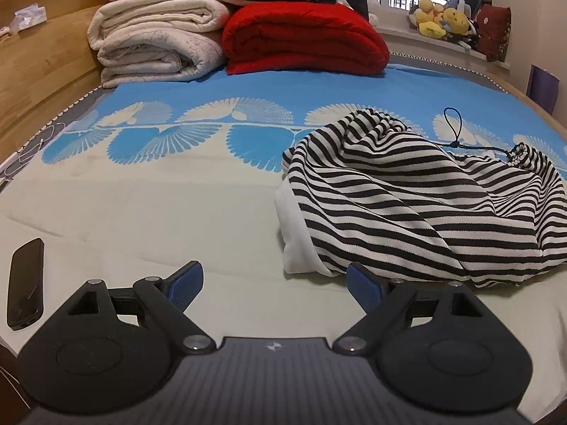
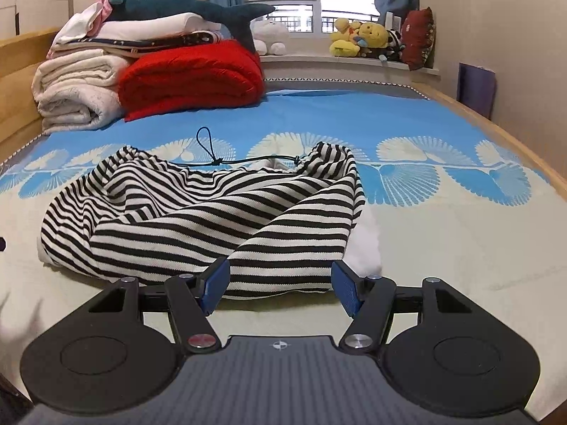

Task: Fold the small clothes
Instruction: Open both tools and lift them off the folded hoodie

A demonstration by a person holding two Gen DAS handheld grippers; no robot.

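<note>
Both pairs of fingers apart — left gripper (image 1: 274,285) over bare bedspread (image 1: 159,212), right gripper (image 2: 280,285) seemingly just short of striped garment (image 2: 198,219) hem.

Left wrist view: sits low behind its own fingers (image 1: 186,285), angled down across the bed (image 1: 177,212) toward the headboard end. The striped garment (image 1: 407,194) lies ahead and right of centre, close.

Right wrist view: same low stance, same heading, set further right. The striped garment (image 2: 212,212) fills centre and left, its near edge just in front of the fingers (image 2: 216,283).

Shared by both: the garment, blue patterned bedspread (image 1: 248,85) (image 2: 354,117), red blanket (image 1: 304,39) (image 2: 191,74), white folded blankets (image 1: 156,42) (image 2: 74,88), and plush toys on the windowsill (image 1: 443,19) (image 2: 365,37).
</note>
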